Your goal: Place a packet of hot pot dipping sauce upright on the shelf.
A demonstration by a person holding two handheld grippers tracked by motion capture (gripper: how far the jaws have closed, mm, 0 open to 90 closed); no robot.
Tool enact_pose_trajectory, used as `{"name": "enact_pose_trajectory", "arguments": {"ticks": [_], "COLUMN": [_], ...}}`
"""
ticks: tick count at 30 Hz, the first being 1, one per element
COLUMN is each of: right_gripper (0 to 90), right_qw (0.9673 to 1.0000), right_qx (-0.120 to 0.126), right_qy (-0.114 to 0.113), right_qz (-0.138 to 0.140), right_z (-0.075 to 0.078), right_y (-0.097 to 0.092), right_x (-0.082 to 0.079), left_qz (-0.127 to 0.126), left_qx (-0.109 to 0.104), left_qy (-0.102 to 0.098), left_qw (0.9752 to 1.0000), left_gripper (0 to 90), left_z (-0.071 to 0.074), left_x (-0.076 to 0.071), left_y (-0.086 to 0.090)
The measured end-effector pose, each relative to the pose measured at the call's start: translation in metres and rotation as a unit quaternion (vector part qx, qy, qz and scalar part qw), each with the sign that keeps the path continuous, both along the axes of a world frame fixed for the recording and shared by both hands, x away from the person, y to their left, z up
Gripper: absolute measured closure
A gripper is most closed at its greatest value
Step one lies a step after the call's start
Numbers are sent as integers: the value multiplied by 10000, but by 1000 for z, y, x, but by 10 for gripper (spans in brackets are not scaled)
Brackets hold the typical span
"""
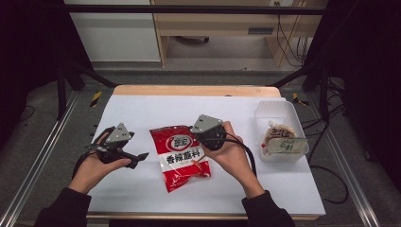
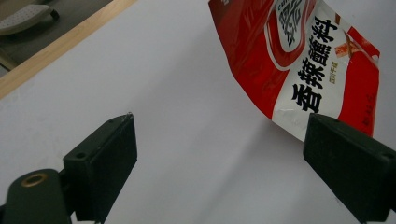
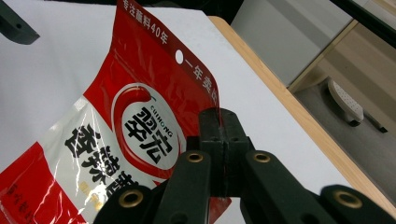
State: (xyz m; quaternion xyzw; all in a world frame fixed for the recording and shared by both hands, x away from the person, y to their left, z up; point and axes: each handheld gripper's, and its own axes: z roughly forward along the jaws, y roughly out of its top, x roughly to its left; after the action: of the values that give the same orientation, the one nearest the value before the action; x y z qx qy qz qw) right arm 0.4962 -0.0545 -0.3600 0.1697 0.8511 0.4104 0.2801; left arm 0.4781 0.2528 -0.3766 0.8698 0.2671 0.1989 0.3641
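A red and white snack bag (image 1: 180, 156) with black characters sits mid-table on the white sheet. My right gripper (image 1: 200, 142) is shut on the bag's right edge. In the right gripper view the closed jaws (image 3: 219, 119) pinch the red film beside the bag's round logo (image 3: 140, 126), and the bag stands tilted up. My left gripper (image 1: 141, 156) is open to the left of the bag, apart from it. The left gripper view has the wide-set jaws (image 2: 219, 126) over bare sheet, with the bag's corner (image 2: 308, 51) raised above its shadow.
A clear plastic tub (image 1: 274, 109) holding wrapped food packs stands at the table's right edge. The wooden table edge (image 1: 196, 91) runs along the far side, with cabinets and cables on the floor beyond. Metal rails flank the table on both sides.
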Motion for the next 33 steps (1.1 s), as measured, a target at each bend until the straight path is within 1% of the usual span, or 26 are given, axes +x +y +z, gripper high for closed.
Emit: {"name": "enact_pose_trajectory", "arguments": {"ticks": [4,8,12,17,20,24,25,27,28,31,33], "right_gripper": [900,900,900,900,900,900,900,900,900,900,900], "right_qw": [10000,9999,9999,9998,9997,9997,9997,9996,9996,9994,9994], "right_qx": [63,39,76,83,75,76,77,94,111,116,134], "right_qy": [-35,-84,-85,-119,-152,-172,-182,-202,-197,-243,-241], "right_qz": [21,75,80,117,160,175,174,180,171,196,195], "right_z": [3,5,7,10,11,12,13,15,16,18,19], "right_y": [0,2,2,2,3,5,5,4,4,4,4], "right_x": [-2,-3,-5,-8,-9,-11,-11,-12,-13,-14,-15], "left_qz": [-38,-95,-177,-223,-281,-383,-419,-486,-515,-653,-766], "left_qx": [38,75,138,107,174,84,99,209,215,246,333], "left_qy": [-44,-76,-123,-154,-129,-53,-39,-26,-7,59,112], "left_qw": [10000,9999,9997,9996,9994,9992,9991,9986,9984,9975,9964], "left_gripper": [100,111,124,146,168,212,227,249,264,327,381], "left_z": [9,15,22,28,29,29,29,29,29,30,30], "left_x": [4,8,9,10,11,13,13,13,13,13,13], "left_y": [-6,-12,-18,-21,-23,-25,-26,-30,-32,-39,-44]}}
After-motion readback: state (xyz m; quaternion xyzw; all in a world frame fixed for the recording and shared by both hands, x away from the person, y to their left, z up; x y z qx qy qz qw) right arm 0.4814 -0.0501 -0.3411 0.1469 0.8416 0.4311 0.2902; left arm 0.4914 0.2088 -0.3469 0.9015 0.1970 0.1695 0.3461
